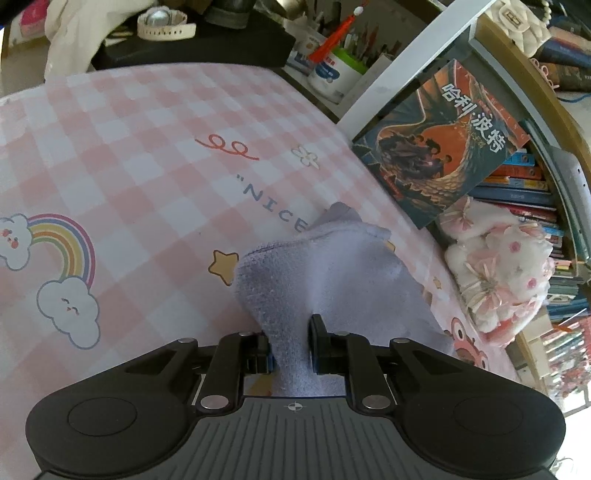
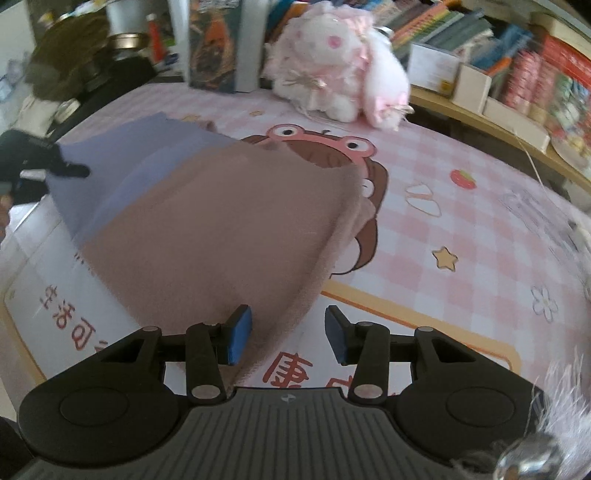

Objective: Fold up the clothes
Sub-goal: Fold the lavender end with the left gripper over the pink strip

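A soft lavender cloth (image 1: 325,269) lies bunched on the pink checked table mat (image 1: 129,147). My left gripper (image 1: 290,332) is shut on its near end, the fabric pinched between both black fingers. In the right wrist view the same cloth (image 2: 207,221) hangs stretched toward the camera and looks mauve near me and lavender farther away. Its far-left corner is held by the left gripper (image 2: 70,170). My right gripper (image 2: 288,325) stands open. The cloth's edge runs between its blue pads and brushes the left one, while the right pad is apart from it.
A white and pink plush toy (image 2: 332,62) sits at the mat's far edge beside an upright book (image 1: 439,144). Shelves of books (image 2: 517,66) line the right side. A pen cup (image 1: 340,66) and a white watch (image 1: 166,24) sit beyond the mat.
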Action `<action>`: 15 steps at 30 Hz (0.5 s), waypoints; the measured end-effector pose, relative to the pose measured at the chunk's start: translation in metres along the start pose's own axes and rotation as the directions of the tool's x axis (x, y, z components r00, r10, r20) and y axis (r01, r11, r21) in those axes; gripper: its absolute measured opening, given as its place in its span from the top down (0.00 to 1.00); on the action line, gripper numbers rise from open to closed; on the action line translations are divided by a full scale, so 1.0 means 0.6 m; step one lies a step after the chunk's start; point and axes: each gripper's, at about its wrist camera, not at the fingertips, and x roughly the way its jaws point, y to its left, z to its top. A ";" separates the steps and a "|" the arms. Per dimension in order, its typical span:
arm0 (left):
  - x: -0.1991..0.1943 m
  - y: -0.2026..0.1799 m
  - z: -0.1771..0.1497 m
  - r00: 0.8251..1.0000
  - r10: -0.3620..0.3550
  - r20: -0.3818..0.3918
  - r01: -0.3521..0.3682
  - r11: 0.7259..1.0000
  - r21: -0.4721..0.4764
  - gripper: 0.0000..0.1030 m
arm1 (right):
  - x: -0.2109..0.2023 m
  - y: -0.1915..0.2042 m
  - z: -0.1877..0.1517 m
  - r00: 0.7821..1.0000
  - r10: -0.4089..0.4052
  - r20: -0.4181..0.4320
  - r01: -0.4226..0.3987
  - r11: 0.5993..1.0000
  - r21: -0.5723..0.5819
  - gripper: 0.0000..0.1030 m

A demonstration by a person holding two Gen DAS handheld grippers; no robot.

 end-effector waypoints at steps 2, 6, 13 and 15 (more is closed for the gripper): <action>-0.002 -0.007 -0.001 1.000 0.016 0.006 -0.016 1.000 0.012 0.85 | -0.010 0.003 -0.001 0.998 0.025 0.053 -0.021 0.998 -0.067 0.55; -0.003 -0.021 -0.006 0.998 0.051 0.025 -0.052 0.998 0.032 0.85 | -0.028 0.015 -0.005 0.986 0.112 0.126 -0.083 0.973 -0.218 0.47; -0.028 -0.047 -0.013 0.994 0.073 0.076 -0.075 0.997 0.027 0.87 | 0.016 0.001 -0.010 0.983 0.186 0.003 -0.179 0.948 -0.263 0.48; -0.042 -0.062 -0.016 0.993 0.063 0.096 -0.068 0.996 0.050 0.88 | 0.020 -0.005 -0.010 0.978 0.208 -0.001 -0.201 0.943 -0.264 0.48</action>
